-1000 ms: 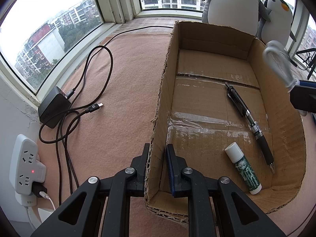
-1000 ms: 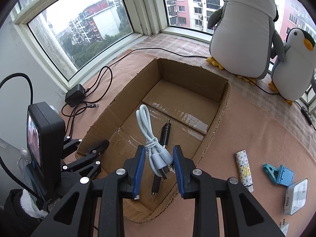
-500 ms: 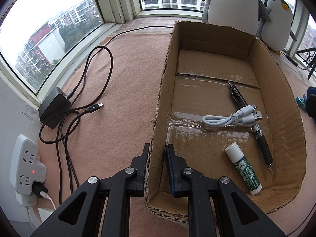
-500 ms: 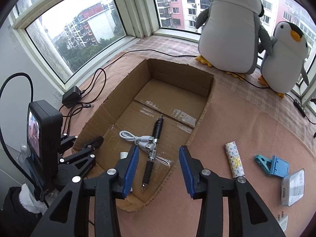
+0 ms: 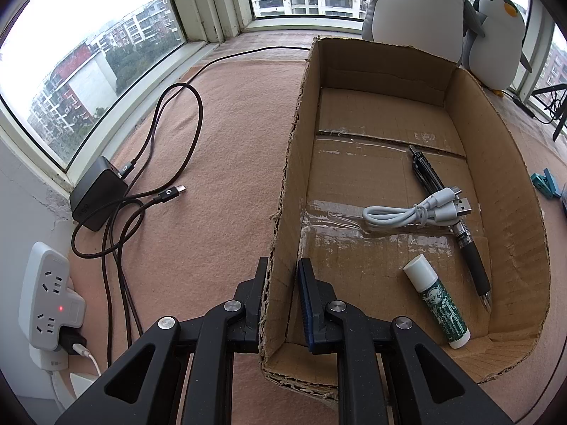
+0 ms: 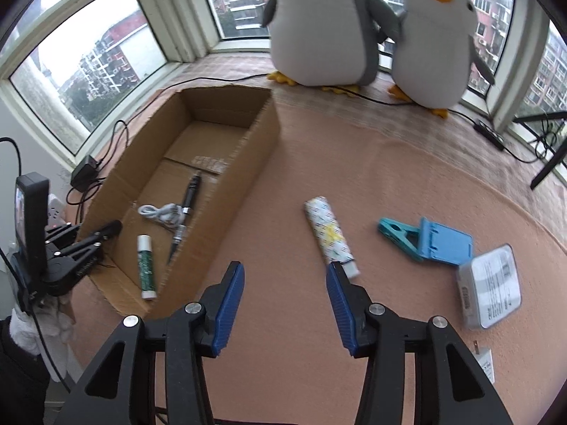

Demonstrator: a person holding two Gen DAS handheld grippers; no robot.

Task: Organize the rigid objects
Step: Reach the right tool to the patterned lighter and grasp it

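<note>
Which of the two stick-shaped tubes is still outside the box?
The white floral-patterned tube, lying on the mat by the right gripper; the green-labelled one is inside the cardboard box.

Two plush penguins [image 6: 326, 24] sit far by the window [image 5: 88, 53]. At left, a black charger [image 5: 97, 194] with looped cable [image 5: 170, 134] lies near a white power strip [image 5: 46, 301].
</note>
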